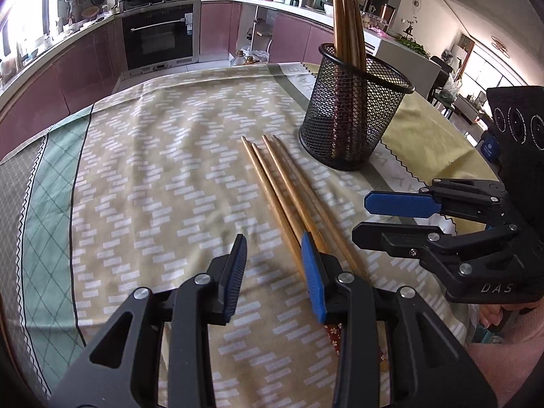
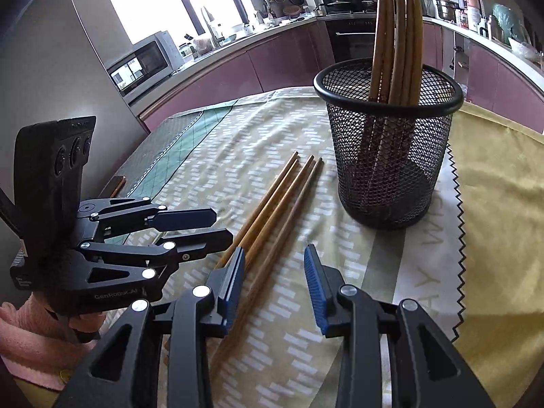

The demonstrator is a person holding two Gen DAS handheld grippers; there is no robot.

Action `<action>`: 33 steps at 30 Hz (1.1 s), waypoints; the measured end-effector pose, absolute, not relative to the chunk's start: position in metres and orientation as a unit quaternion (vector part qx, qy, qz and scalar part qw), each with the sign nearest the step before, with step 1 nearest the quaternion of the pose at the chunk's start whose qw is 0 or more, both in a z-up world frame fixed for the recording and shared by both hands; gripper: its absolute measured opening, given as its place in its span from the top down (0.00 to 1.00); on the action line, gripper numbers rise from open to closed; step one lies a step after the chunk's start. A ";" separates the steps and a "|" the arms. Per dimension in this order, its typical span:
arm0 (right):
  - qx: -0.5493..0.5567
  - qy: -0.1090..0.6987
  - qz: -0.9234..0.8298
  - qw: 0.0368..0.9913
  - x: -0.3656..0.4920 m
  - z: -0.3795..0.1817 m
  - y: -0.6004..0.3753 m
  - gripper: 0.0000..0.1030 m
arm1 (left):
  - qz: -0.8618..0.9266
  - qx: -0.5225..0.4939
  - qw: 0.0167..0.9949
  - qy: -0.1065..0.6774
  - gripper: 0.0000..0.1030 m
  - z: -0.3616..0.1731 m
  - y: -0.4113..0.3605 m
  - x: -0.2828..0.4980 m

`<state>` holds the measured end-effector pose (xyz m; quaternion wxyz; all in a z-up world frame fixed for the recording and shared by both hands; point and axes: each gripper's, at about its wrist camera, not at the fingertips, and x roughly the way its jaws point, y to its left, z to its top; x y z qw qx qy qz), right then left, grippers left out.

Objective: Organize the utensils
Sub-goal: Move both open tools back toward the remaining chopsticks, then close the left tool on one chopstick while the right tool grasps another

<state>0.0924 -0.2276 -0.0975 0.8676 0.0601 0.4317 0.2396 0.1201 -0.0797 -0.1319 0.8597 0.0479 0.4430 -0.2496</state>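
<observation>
Four loose chopsticks [image 2: 272, 210] lie mid-tabletop beside the mesh holder [image 2: 387, 142], long axes pointing away; the spread right tool [image 2: 273, 272] is nearest, the left tool [image 1: 273, 265] also spread.

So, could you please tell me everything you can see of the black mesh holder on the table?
The black mesh holder is a round cup of open wire mesh with a solid rolled rim. It stands upright on the patterned tablecloth, just beyond the tips of four loose chopsticks lying apart from it. Several wooden chopsticks already stand inside, leaning together above the rim. Neither gripper touches it.
</observation>
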 end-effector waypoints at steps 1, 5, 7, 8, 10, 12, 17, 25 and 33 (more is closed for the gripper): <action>0.059 0.432 0.239 0.867 0.093 -0.098 -0.228 0.67 | -0.249 0.051 0.860 0.443 0.68 -0.132 -0.081 0.120; 0.057 0.434 0.234 0.868 0.094 -0.101 -0.225 0.67 | -0.248 0.065 0.861 0.439 0.68 -0.134 -0.087 0.119; 0.054 0.436 0.231 0.868 0.096 -0.102 -0.223 0.67 | -0.244 0.070 0.862 0.439 0.68 -0.135 -0.088 0.119; 0.052 0.436 0.230 0.868 0.096 -0.102 -0.222 0.67 | -0.243 0.070 0.862 0.439 0.68 -0.135 -0.088 0.119; 0.049 0.437 0.228 0.869 0.097 -0.102 -0.218 0.67 | -0.243 0.068 0.862 0.440 0.68 -0.135 -0.087 0.120; 0.048 0.439 0.227 0.868 0.099 -0.104 -0.213 0.67 | -0.243 0.065 0.861 0.442 0.68 -0.136 -0.085 0.121; 0.036 0.441 0.218 0.870 0.105 -0.107 -0.204 0.67 | -0.240 0.063 0.861 0.443 0.69 -0.136 -0.082 0.121; 0.002 0.440 0.204 0.874 0.107 -0.111 -0.195 0.68 | -0.234 0.051 0.861 0.448 0.74 -0.134 -0.077 0.124; -0.016 0.445 0.191 0.875 0.113 -0.112 -0.190 0.68 | -0.221 0.064 0.865 0.446 0.75 -0.132 -0.082 0.138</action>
